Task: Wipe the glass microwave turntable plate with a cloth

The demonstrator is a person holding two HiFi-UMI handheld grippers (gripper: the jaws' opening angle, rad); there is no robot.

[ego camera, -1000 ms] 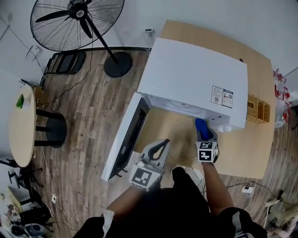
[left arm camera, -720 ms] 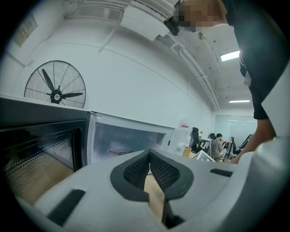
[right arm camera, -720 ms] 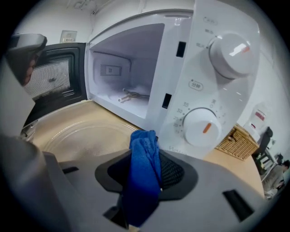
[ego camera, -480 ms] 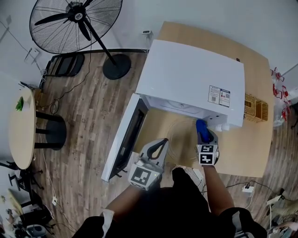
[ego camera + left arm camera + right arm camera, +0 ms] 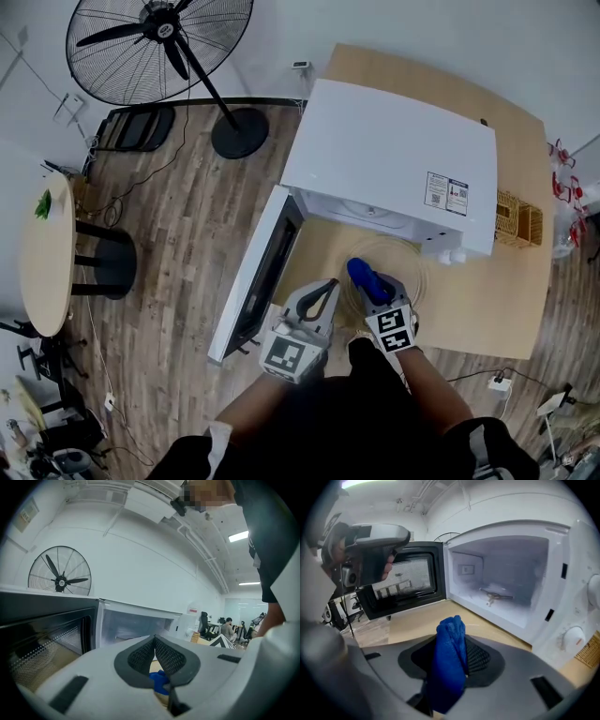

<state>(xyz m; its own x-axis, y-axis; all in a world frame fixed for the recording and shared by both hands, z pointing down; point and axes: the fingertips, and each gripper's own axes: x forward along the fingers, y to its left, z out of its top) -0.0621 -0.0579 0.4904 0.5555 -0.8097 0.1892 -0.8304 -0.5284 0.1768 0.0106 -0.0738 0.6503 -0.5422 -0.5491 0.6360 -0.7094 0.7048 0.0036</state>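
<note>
Wood-plank floor [image 5: 178, 216] fills the left of the head view, and a black pedestal fan [image 5: 159, 42] stands on it. A light wooden worktop [image 5: 478, 300] on the right carries a white boxy microwave oven [image 5: 389, 159]. Its black-windowed door [image 5: 255, 281] is swung wide open to the left. The right gripper view looks into the pale cavity [image 5: 501, 573]. The clear round glass turntable plate [image 5: 406, 262] lies flat on the worktop just in front of the oven's open mouth, outside the cavity. The left tongs [image 5: 330, 284] sit at the plate's left rim, pointing toward the oven. In the left gripper view the left tongs [image 5: 154, 639] show jaw tips meeting, clenched with nothing seen between them. I cannot tell whether they touch the rim or only lie beside it. The right tongs [image 5: 377, 292] are over the plate, angled up and to the left, with jaws clamped on a crumpled blue cloth [image 5: 366, 277]. In the right gripper view the blue cloth [image 5: 450, 663] is a folded wad between the black mesh pads [image 5: 480, 656], its top poking past the tips. Whether it touches the glass is not clear. A bit of the same blue cloth [image 5: 159, 682] shows through the gap low between the left tongs' jaws.
</note>
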